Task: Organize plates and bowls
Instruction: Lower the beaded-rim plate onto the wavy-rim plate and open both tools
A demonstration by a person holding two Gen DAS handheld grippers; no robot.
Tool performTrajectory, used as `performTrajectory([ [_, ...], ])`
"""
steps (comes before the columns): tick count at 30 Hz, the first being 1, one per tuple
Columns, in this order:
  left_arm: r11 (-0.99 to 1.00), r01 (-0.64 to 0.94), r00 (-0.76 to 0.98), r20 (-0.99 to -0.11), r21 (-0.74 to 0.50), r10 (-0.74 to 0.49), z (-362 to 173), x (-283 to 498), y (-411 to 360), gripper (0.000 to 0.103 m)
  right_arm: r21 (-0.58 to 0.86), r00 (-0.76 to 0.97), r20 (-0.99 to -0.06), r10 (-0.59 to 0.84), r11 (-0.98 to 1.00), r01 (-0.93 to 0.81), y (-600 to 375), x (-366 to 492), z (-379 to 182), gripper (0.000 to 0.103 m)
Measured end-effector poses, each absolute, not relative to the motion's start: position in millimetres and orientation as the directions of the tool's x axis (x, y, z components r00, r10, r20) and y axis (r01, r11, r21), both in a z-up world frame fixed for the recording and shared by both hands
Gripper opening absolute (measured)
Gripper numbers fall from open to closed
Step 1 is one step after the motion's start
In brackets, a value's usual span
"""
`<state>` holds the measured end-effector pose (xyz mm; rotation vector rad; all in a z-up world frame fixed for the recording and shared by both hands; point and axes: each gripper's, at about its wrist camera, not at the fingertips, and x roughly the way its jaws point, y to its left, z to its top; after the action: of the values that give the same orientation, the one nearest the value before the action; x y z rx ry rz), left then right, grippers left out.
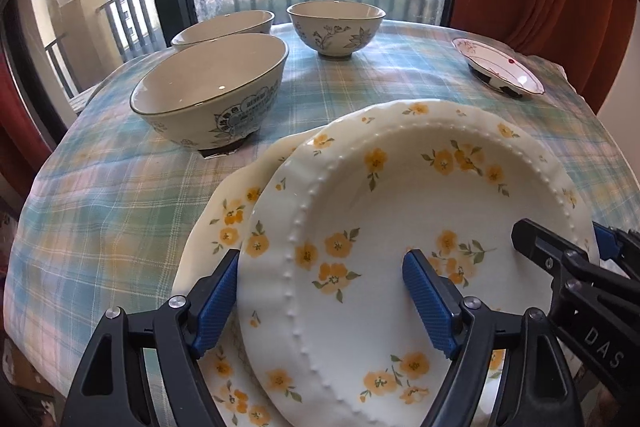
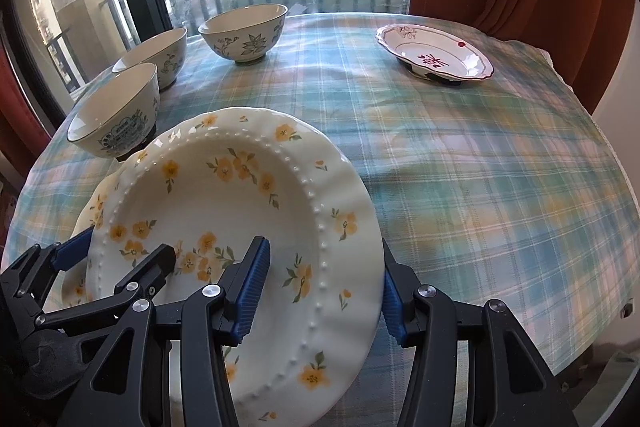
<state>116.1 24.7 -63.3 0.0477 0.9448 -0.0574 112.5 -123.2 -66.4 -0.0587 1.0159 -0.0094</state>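
Left wrist view: the left claw (image 1: 320, 299) stands wide apart astride the left rim of the top flowered plate (image 1: 400, 211); its left pad lies outside the rim and its right pad sits inside the well. Whether the pads press the plate cannot be told. That plate lies tilted on a lower flowered plate (image 1: 224, 227), whose rim shows to the left, at the near edge of the bench (image 1: 120, 187) with its plaid cloth. The right claw (image 1: 560, 247) reaches in from the right at the plate's right rim. Farther off stand a printed bowl (image 1: 212, 91), a bowl behind it (image 1: 228, 27), a leaf-patterned bowl (image 1: 336, 27) and, far right, a small red-trimmed dish (image 1: 500, 67).

Right wrist view: the right claw (image 2: 324, 291) is spread wide across the right rim of the top flowered plate (image 2: 224, 195), one pad inside, one outside; contact is unclear. The left claw (image 2: 120, 255) straddles the left rim. The lower flowered plate (image 2: 90, 211) peeks out at left. The printed bowl (image 2: 114, 111), the bowl behind it (image 2: 156, 55) and the leaf-patterned bowl (image 2: 244, 33) stand far left, and the small red-trimmed dish (image 2: 436, 53) far right on the bench (image 2: 480, 167).
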Motion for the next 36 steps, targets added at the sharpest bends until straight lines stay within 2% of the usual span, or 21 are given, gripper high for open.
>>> performTrajectory([
  [9, 0.995, 0.043, 0.63, -0.775, 0.087, 0.04, -58, 105, 24, 0.082, -0.03, 0.535, -0.845, -0.011, 0.999, -0.027, -123, 109, -66, 0.055],
  [13, 0.998, 0.023, 0.654, -0.756, 0.056, 0.027, -51, 101, 33, 0.083, -0.04, 0.581, -0.814, -0.02, 0.999, -0.021, -127, 104, -56, 0.054],
  [14, 0.999, 0.02, 0.651, -0.759, 0.043, 0.02, -51, 101, 36, 0.084, -0.042, 0.594, -0.804, -0.021, 0.999, -0.022, -128, 102, -54, 0.048],
  [15, 0.999, 0.018, 0.645, -0.764, 0.028, 0.009, -52, 101, 39, 0.084, -0.052, 0.606, -0.795, -0.024, 0.998, -0.028, -128, 101, -52, 0.036],
  [18, 0.999, 0.041, 0.635, -0.771, -0.031, -0.05, -54, 103, 43, 0.085, -0.116, 0.616, -0.785, -0.065, 0.992, -0.043, -123, 100, -55, 0.031],
  [20, 0.996, 0.048, 0.626, -0.775, -0.074, -0.088, -55, 102, 46, 0.085, -0.124, 0.615, -0.785, -0.073, 0.991, -0.042, -120, 100, -57, 0.031],
  [27, 0.993, 0.049, 0.638, -0.762, -0.104, -0.111, -50, 96, 51, 0.085, -0.13, 0.596, -0.798, -0.087, 0.991, -0.029, -114, 101, -64, 0.032],
  [36, 0.998, -0.001, 0.661, -0.749, -0.064, -0.047, -47, 87, 53, 0.088, -0.129, 0.58, -0.811, -0.079, 0.991, -0.044, -103, 100, -70, 0.036],
])
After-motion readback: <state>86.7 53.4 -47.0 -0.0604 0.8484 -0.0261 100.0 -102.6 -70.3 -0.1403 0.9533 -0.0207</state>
